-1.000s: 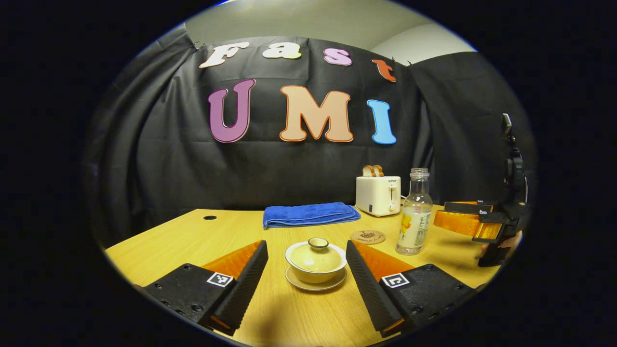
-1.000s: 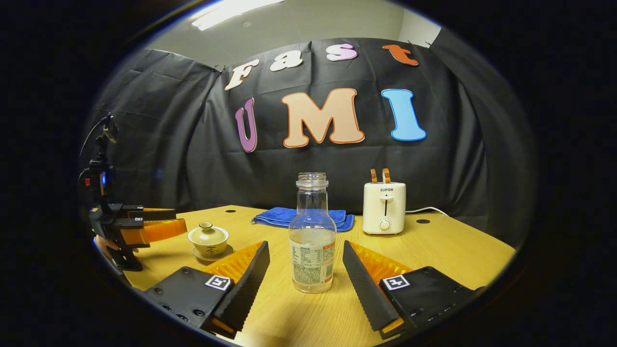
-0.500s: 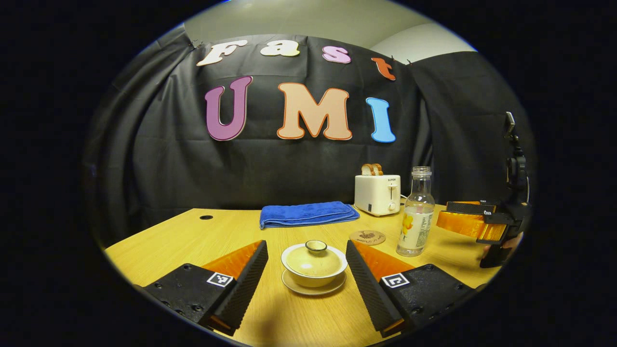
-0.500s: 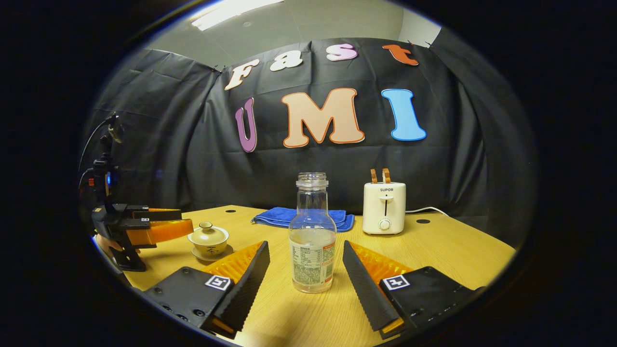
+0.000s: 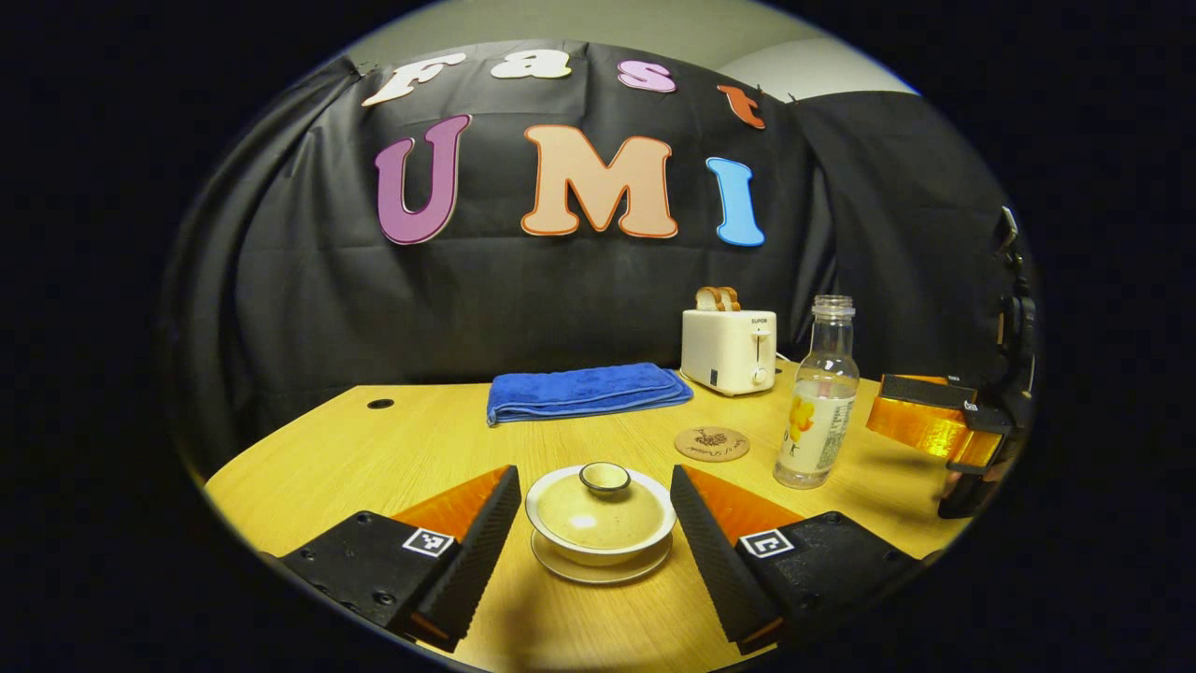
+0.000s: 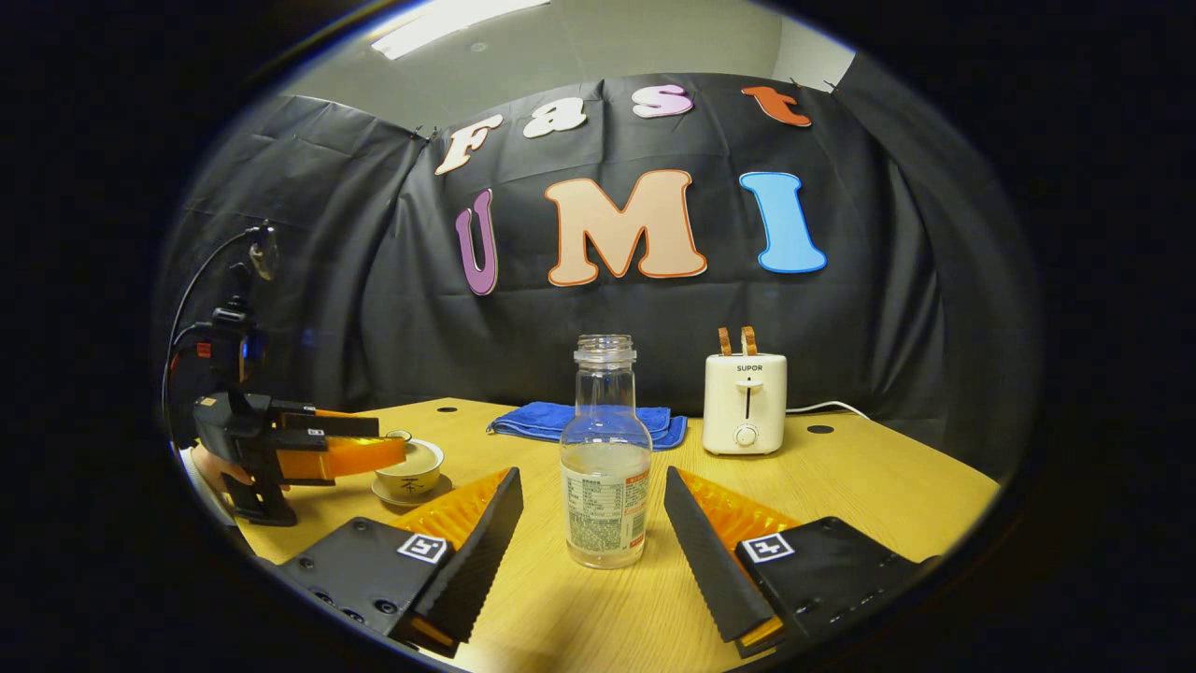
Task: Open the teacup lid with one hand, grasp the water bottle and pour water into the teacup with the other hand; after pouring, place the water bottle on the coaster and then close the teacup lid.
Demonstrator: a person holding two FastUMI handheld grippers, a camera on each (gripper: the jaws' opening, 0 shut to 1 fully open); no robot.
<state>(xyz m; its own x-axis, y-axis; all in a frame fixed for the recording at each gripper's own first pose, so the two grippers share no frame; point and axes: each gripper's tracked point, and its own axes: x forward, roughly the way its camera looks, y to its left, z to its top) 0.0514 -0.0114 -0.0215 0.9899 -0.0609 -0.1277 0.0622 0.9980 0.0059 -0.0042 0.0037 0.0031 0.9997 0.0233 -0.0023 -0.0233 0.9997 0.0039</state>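
A cream teacup [image 5: 600, 520] with its lid [image 5: 598, 494] on stands on a saucer, between the fingers of my open left gripper [image 5: 594, 497], which touch nothing. In the right gripper view the teacup [image 6: 414, 469] sits at the left, partly behind the left gripper [image 6: 360, 447]. A clear, uncapped water bottle [image 6: 605, 458] stands upright between the fingers of my open right gripper [image 6: 592, 500], untouched. The bottle [image 5: 818, 407] appears at the right in the left gripper view, with the right gripper [image 5: 920, 413] beside it. A round cork coaster [image 5: 712, 443] lies left of the bottle.
A folded blue towel [image 5: 584, 391] lies at the back of the wooden table [image 5: 411, 449]. A white toaster [image 5: 729, 348] with bread slices stands behind the coaster; its cord [image 6: 832, 408] trails right. A hand [image 6: 210, 467] holds the left gripper.
My left gripper has moved forward, so the teacup now sits between its fingers. The right gripper and the bottle have stayed still.
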